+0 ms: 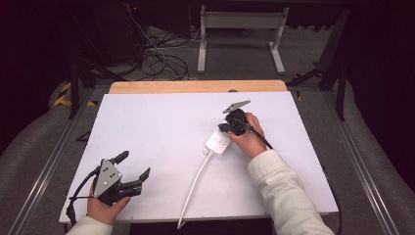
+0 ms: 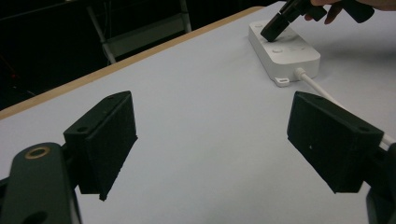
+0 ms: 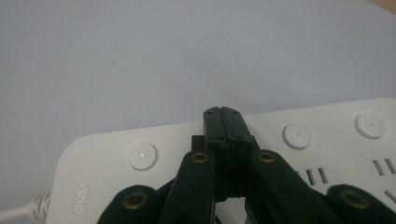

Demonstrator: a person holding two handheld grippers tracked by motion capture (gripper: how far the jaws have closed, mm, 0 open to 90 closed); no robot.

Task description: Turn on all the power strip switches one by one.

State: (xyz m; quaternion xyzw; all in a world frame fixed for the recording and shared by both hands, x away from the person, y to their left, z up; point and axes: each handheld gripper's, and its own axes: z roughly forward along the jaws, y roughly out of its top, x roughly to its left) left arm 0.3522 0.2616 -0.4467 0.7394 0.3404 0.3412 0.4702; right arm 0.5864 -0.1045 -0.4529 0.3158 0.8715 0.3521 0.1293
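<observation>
A white power strip (image 1: 216,144) lies right of the table's middle, and its white cable (image 1: 195,180) runs toward the front edge. My right gripper (image 1: 223,128) is shut, with nothing between its jaws. Its tips rest on the strip's top (image 3: 107,140), between two round white buttons (image 3: 142,155) (image 3: 297,135). In the right gripper view the gripper (image 3: 222,114) has its two jaws pressed flat together. My left gripper (image 1: 133,164) hovers open near the front left corner, holding nothing. The left gripper view looks between its wide-apart jaws (image 2: 219,140) toward the strip (image 2: 292,53) and the other gripper's tip (image 2: 275,28).
A white mat (image 1: 161,127) covers the table, with a wooden edge (image 1: 195,86) at the far side. A cable (image 1: 80,188) trails from the left gripper. Beyond the table stand a grey metal frame (image 1: 240,34) and loose floor cables (image 1: 156,54).
</observation>
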